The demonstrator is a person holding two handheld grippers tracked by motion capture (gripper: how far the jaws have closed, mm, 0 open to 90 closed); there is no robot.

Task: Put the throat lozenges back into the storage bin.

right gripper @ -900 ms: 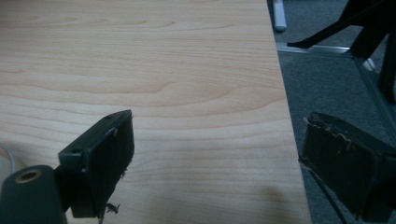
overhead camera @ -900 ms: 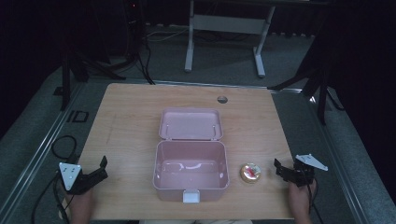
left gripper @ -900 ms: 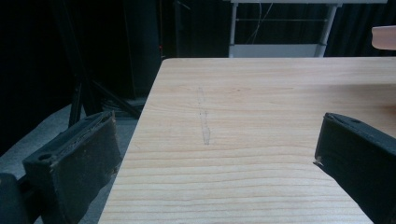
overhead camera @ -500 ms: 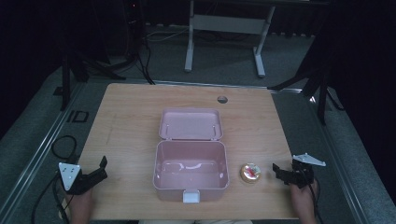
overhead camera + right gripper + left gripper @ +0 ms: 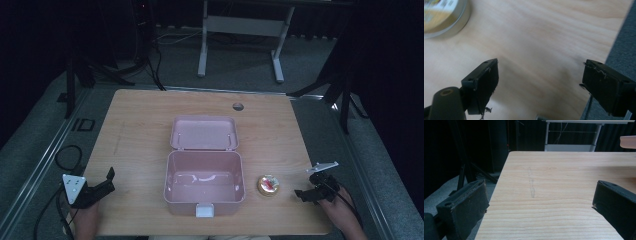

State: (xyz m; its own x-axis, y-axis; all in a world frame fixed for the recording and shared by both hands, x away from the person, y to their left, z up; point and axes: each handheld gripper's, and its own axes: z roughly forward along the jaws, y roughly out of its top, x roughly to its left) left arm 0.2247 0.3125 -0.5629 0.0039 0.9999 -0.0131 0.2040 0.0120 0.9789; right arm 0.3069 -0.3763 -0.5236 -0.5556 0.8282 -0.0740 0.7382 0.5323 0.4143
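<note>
An open pink plastic box [image 5: 205, 184] sits at the middle of the wooden table [image 5: 140, 130], its lid [image 5: 204, 132] folded back flat; a pale strip lies inside it. A small round tin [image 5: 268, 185] with a yellow and red top rests just right of the box, and its rim shows in the right gripper view [image 5: 444, 15]. My right gripper [image 5: 302, 190] [image 5: 541, 75] hovers open a short way right of the tin, near the table's right edge. At the front left corner my left gripper [image 5: 110, 181] [image 5: 539, 195] is open over bare wood.
A cable hole [image 5: 238, 106] lies near the table's far edge. Grey carpet [image 5: 380, 165] surrounds the table, with a desk frame [image 5: 240, 30] and dark stands behind. A corner of the pink box [image 5: 627, 142] shows at the top right of the left gripper view.
My right gripper has drifted slightly toward the front edge and leftward, closer to the tin. The left gripper has hardly moved.
</note>
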